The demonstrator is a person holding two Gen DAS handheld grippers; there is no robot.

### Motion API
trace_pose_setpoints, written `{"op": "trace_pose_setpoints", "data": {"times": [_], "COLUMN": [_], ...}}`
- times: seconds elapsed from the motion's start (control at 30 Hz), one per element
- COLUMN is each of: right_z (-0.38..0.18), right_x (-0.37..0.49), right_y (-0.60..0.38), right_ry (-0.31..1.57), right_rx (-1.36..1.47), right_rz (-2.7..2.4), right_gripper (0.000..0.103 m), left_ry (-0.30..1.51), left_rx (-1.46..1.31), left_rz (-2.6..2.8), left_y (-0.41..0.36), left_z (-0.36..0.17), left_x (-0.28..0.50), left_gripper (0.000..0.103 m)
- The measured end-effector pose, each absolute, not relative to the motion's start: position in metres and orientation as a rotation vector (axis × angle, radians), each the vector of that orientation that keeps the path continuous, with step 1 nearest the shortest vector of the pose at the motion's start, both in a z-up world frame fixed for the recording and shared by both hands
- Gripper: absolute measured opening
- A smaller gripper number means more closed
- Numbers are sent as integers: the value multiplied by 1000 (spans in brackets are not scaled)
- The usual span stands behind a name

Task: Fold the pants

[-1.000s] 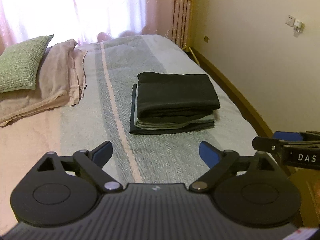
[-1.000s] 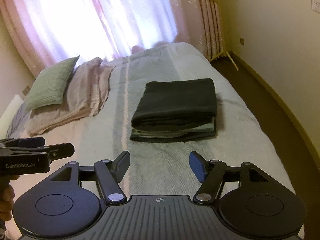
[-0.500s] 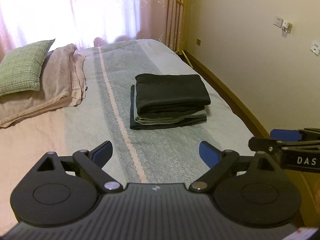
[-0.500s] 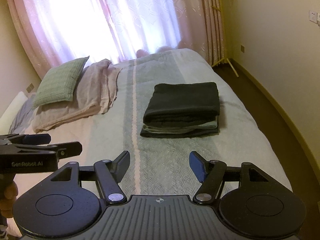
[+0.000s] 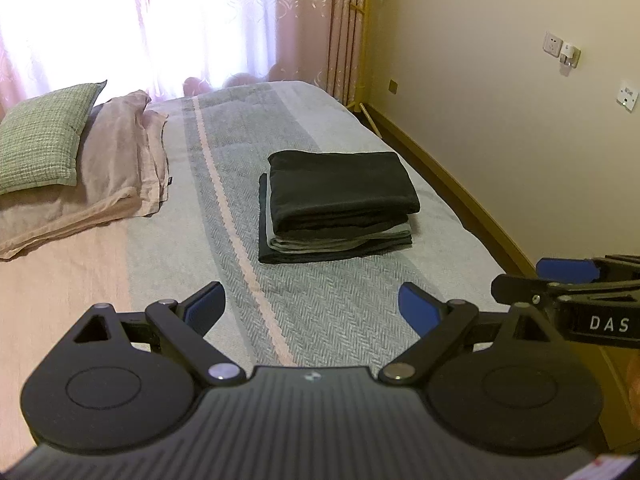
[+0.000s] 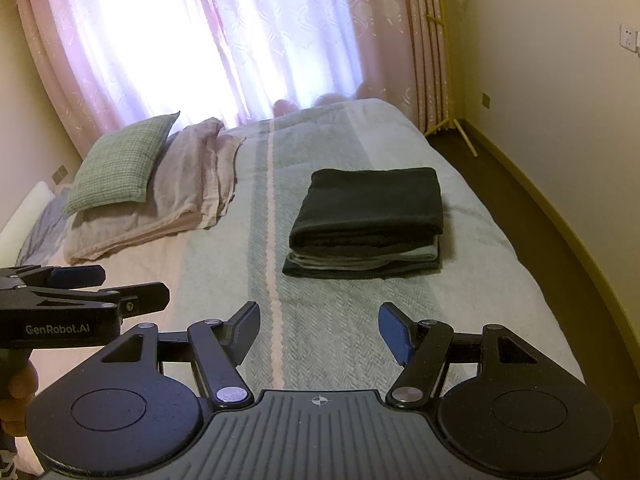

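Observation:
A stack of folded pants, dark on top with a grey-green pair under it, lies on the striped bed cover, right of the pink stripe. My left gripper is open and empty, held above the bed's near end, well short of the stack. My right gripper is also open and empty, level with the left one. Each gripper shows at the edge of the other's view: the right gripper and the left gripper.
A green pillow rests on folded pink bedding at the left. Pink curtains hang behind the bed. A wall and dark floor strip run along the right side. A hand holds the left gripper.
Both grippers have drawn back and up from the bed, so the folded stack looks smaller and farther away. Both stay open and empty.

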State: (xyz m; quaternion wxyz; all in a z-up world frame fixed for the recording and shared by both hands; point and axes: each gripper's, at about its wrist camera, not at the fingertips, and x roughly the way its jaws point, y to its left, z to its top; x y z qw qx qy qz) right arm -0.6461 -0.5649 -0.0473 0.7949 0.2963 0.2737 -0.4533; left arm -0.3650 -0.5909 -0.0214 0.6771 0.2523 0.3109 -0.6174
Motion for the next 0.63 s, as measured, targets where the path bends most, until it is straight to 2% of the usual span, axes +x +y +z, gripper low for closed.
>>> {"op": "trace_pose_setpoints", "data": {"times": [0.63], "right_z": [-54], "right_x": [-660], "right_y": [-599], "right_ry": [604], "right_rx": [655], "right_rz": [-955], "right_gripper": [63], "left_ry": [702], "left_rx": [590], "left_rz": [-1392], "left_y": [-630], "left_z": [-26], "left_x": [-383], "left_gripper": [91]}}
